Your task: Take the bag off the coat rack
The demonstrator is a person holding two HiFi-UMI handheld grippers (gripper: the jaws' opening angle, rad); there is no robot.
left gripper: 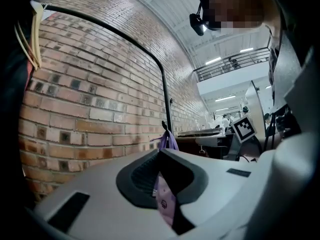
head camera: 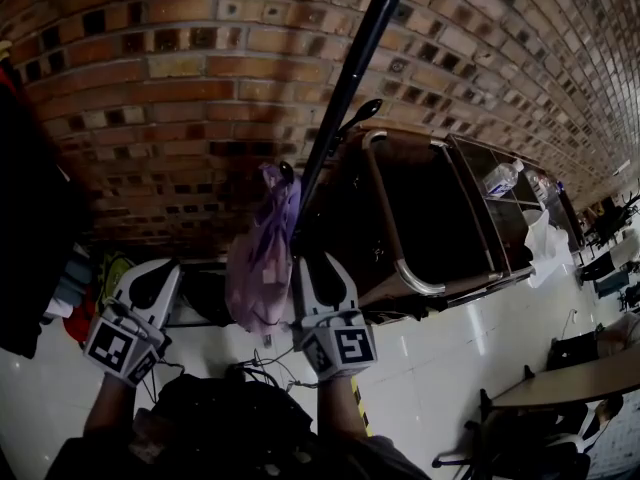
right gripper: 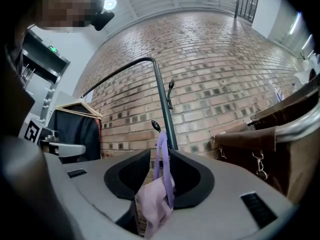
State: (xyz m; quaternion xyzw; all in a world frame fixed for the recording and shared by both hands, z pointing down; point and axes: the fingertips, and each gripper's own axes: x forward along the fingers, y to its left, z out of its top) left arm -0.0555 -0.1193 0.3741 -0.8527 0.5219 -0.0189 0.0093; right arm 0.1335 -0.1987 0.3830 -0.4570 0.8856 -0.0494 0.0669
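Left gripper (head camera: 158,276): left of the bag and clear of it; fingers (left gripper: 136,178) a narrow gap apart, holding nothing.
Bag (head camera: 262,258): purple, hanging by its strap from a hook (head camera: 286,172) on the coat rack.
Right gripper (head camera: 322,273): at the bag's right side; fingers (right gripper: 192,176) partly open, the strap hanging between them, not pinched.
Coat rack (head camera: 350,78): black pole before a brick wall (head camera: 150,68).
Cart (head camera: 420,218): brown, right of the pole.
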